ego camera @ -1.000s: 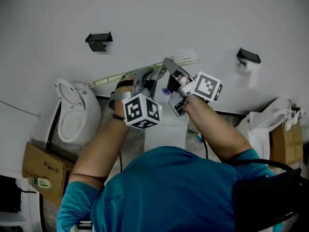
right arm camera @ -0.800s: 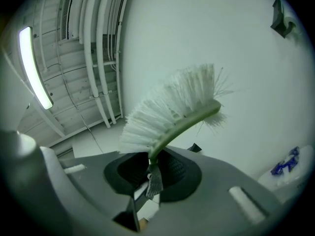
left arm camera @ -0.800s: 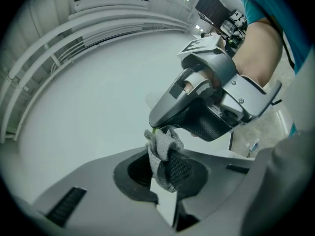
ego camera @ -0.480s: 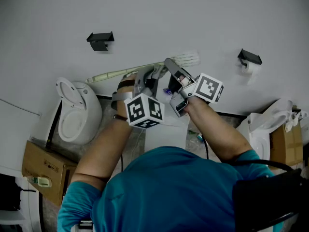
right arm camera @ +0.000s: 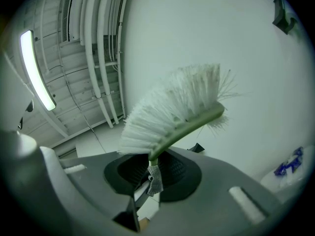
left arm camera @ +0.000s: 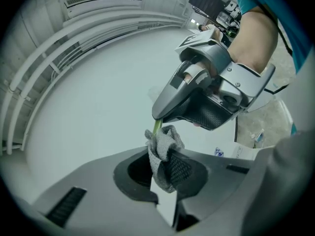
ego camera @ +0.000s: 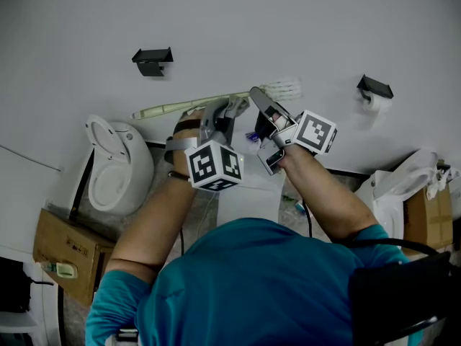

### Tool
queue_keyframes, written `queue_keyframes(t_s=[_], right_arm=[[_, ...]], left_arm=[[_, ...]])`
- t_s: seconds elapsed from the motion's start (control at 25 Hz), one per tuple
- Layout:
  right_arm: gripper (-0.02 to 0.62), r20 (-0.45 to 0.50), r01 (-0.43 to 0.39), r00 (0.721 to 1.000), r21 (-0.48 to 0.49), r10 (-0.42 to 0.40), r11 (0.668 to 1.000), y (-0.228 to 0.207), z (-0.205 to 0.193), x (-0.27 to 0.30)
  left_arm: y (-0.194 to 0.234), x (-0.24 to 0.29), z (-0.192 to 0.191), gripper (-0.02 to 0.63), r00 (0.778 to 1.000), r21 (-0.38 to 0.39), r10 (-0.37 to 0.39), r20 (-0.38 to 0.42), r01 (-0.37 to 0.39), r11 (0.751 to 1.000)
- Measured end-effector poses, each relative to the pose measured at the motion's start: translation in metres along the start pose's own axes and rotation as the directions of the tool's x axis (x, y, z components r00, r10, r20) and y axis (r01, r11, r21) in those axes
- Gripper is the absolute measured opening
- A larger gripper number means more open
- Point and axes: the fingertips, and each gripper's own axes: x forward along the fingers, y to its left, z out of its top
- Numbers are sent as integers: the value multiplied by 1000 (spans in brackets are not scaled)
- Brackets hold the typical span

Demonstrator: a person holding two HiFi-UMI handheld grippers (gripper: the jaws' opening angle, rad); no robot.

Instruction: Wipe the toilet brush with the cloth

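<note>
The toilet brush has a pale green handle (ego camera: 180, 107) and white bristles (ego camera: 282, 89), and is held up in front of the wall. My right gripper (ego camera: 259, 104) is shut on the green stem (right arm camera: 165, 144) just below the bristle head (right arm camera: 174, 107). Just to its left, my left gripper (ego camera: 229, 112) is shut on a grey cloth (left arm camera: 165, 149) that wraps the handle (left arm camera: 157, 126). In the left gripper view the right gripper (left arm camera: 211, 95) sits just beyond the cloth. A scrap of cloth (right arm camera: 154, 180) shows below the stem. The handle's free end points left.
A toilet (ego camera: 115, 168) with its lid up stands at left, another (ego camera: 392, 186) at right. On the wall are a black bracket (ego camera: 152, 61) and a paper holder (ego camera: 375, 89). Cardboard boxes (ego camera: 68, 251) sit at lower left and at far right (ego camera: 428, 207).
The handle's free left end has tipped up a little. Both grippers keep their grips and stay about where they were.
</note>
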Motion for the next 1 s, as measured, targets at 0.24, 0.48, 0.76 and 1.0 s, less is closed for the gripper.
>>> queue_keyframes(t_s=[0.24, 0.48, 0.76, 1.0], right_arm=[[58, 0, -26, 1000, -12, 26, 1000, 7, 3, -1], [58, 8, -38, 999, -28, 38, 999, 7, 10, -7], [58, 17, -43, 999, -44, 44, 998, 6, 18, -14], [58, 5, -51, 999, -63, 51, 997, 7, 22, -16]], left_arm=[[5, -4, 2, 38, 1000, 22, 18, 1, -18, 1000], [8, -5, -1, 38, 1000, 23, 29, -7, -29, 999], [14, -6, -5, 38, 999, 20, 40, -20, -39, 999], [16, -6, -8, 38, 999, 18, 43, -24, -42, 999]])
